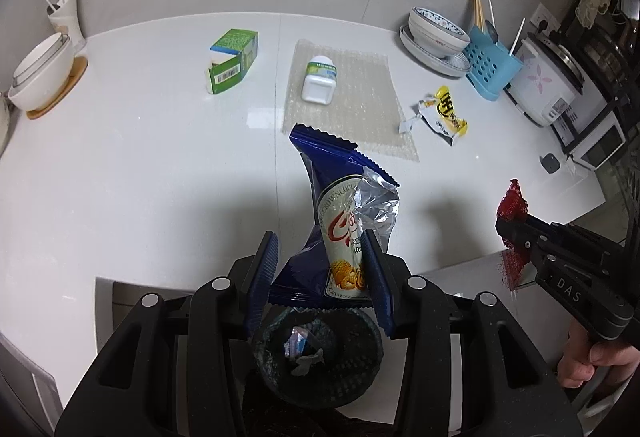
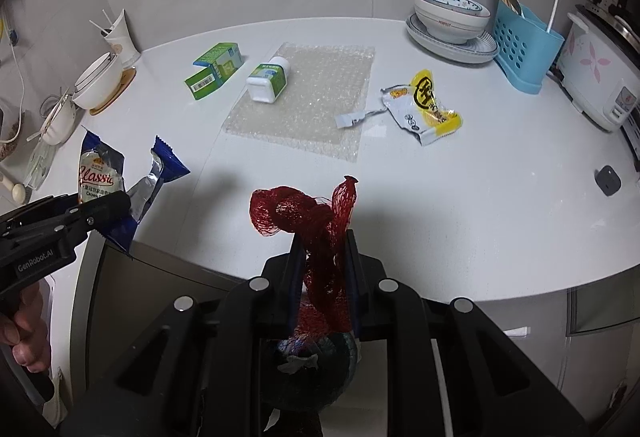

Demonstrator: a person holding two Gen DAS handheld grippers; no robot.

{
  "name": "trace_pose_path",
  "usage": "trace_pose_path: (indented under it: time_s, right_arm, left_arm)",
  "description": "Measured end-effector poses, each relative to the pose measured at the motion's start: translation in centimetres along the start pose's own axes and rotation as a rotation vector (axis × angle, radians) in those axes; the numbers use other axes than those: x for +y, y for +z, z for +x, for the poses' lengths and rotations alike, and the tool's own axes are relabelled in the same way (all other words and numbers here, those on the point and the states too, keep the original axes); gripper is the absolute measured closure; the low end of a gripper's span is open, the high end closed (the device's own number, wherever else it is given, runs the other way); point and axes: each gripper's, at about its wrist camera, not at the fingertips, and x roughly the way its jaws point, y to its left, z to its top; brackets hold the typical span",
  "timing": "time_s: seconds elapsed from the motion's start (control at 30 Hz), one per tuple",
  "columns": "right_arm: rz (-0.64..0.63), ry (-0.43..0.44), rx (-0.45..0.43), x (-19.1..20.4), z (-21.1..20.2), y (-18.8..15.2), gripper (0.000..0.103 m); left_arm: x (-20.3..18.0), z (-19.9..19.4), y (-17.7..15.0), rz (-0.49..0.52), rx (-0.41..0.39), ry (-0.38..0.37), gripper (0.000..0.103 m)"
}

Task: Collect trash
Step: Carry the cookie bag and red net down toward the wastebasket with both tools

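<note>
**Both grippers loaded above the bin at the counter's front edge**

At the far left of the white counter (image 2: pixel 460 205), stacked bowls (image 2: pixel 98 83) and a paper cup (image 2: pixel 122 37) crowd the wall corner. The left gripper (image 1: pixel 322 269) is clamped on a blue cookie wrapper (image 1: pixel 340 197), which stands up between its pads over the counter's near edge. Below it, a dark bin (image 1: pixel 320 357) holds scraps; its rim is partly hidden by the gripper body. Mid-counter lie a green carton (image 2: pixel 214 71), a white bottle (image 2: pixel 269 81) on a sheet of bubble wrap (image 2: pixel 312 105), and a yellow snack wrapper (image 2: pixel 428 105), with bare surface between them and the front edge. The right gripper (image 2: pixel 323 269) is closed on a red mesh net (image 2: pixel 316 229), whose lower end hangs over the bin. At the right, a bowl on plates (image 2: pixel 452 23), a blue utensil holder (image 2: pixel 524 45) and a rice cooker (image 2: pixel 600 77) line the back; the cooker is cut off by the frame.
</note>
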Motion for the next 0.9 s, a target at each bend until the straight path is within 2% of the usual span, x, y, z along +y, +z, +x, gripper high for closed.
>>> trace_pose_path:
  time_s: [0.57, 0.9]
  right_arm:
    - [-0.029, 0.047, 0.032, 1.0, -0.5, -6.1, 0.086]
    - [-0.019, 0.083, 0.076, 1.6, 1.5, -10.3, 0.086]
  left_arm:
    - [-1.0, -0.3, -6.6, -0.007, 0.022, -0.027, 0.061]
    - [0.3, 2.2, -11.9, -0.04, 0.088, -0.042, 0.061]
